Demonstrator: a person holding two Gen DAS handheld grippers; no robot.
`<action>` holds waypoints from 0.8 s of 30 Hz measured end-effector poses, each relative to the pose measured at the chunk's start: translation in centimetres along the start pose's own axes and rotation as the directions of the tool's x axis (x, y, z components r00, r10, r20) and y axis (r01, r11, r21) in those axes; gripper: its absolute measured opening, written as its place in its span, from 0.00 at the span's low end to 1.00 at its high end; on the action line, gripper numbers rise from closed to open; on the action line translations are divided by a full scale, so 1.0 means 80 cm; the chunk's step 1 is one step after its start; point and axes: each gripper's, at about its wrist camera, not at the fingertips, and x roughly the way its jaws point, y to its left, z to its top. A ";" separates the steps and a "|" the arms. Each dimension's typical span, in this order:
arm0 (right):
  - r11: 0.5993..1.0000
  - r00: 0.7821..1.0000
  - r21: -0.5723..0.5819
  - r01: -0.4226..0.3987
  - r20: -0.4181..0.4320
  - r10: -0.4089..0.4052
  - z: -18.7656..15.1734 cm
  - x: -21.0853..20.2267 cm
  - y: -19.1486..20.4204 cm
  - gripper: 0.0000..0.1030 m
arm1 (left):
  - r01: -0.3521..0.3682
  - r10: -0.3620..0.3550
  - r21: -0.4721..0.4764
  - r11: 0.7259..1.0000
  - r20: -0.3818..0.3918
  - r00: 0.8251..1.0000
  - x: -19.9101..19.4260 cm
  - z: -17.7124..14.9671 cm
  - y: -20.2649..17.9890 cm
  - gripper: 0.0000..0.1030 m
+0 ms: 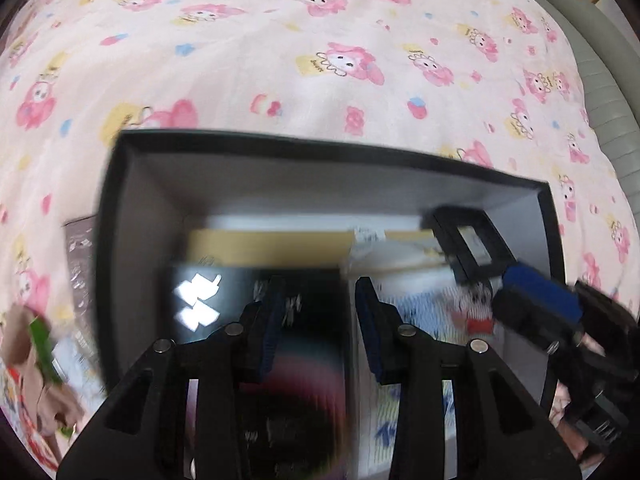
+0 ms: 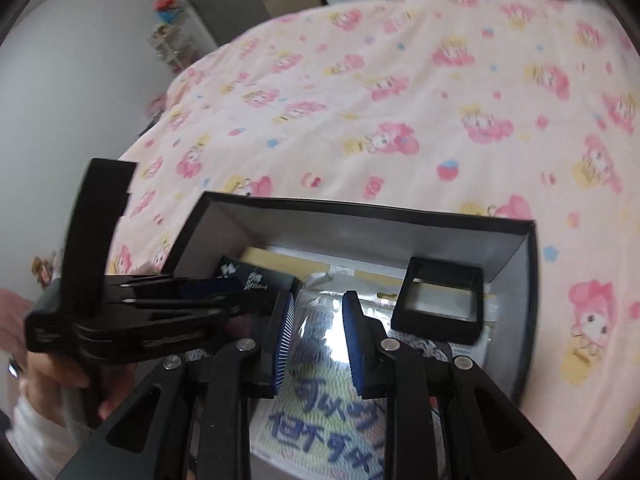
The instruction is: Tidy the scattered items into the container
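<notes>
A black open box point(image 1: 320, 148) point(image 2: 360, 210) sits on the bed. In it lie a black card with a white logo point(image 1: 200, 300) point(image 2: 240, 274), a tan envelope point(image 1: 272, 248), a glossy packet with blue writing point(image 2: 332, 412) and a small black frame point(image 1: 448, 236) point(image 2: 436, 326). My left gripper point(image 1: 320, 284) hovers over the black card, its pads apart with nothing pinched between them. My right gripper point(image 2: 318, 298) hangs over the glossy packet, close to the frame. Its pads stand close together and I see nothing gripped. Each gripper shows in the other view: the left gripper point(image 2: 224, 292), the right gripper point(image 1: 506, 280).
Pink cartoon-print bedding point(image 1: 280, 60) surrounds the box. To the left of the box lie a dark packet point(image 1: 80, 248) and a colourful cartoon packet point(image 1: 32, 352). A grey padded edge point(image 1: 600, 80) runs along the bed's right side. A hand and pale sleeve point(image 2: 40, 380) hold the left gripper.
</notes>
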 end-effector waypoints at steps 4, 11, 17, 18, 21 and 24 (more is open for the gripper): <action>1.000 0.999 0.008 0.028 -0.036 -0.027 -0.005 0.017 -0.010 0.21 | 0.017 -0.017 0.012 1.000 0.010 1.000 0.009 0.009 -0.003 0.35; 0.997 0.994 -0.008 0.083 0.068 -0.082 -0.019 -0.029 -0.007 0.21 | 0.121 -0.122 0.045 0.992 0.015 0.992 0.009 0.010 -0.029 0.34; 0.981 0.967 0.076 0.179 0.170 -0.190 -0.025 -0.086 -0.057 0.32 | 0.152 -0.152 0.022 0.988 -0.036 0.988 0.034 0.015 -0.048 0.34; 0.977 0.963 0.093 0.191 0.176 -0.205 -0.025 -0.090 -0.066 0.32 | 0.176 -0.175 0.026 0.984 -0.034 0.984 0.033 0.015 -0.054 0.34; 0.972 0.958 0.124 0.200 0.184 -0.221 -0.021 -0.093 -0.092 0.32 | 0.215 -0.215 0.059 0.975 -0.014 0.977 0.036 0.020 -0.082 0.34; 0.968 0.960 0.139 0.208 0.163 -0.230 -0.020 -0.082 -0.107 0.32 | 0.251 -0.250 0.067 0.966 -0.028 0.968 0.049 0.027 -0.103 0.27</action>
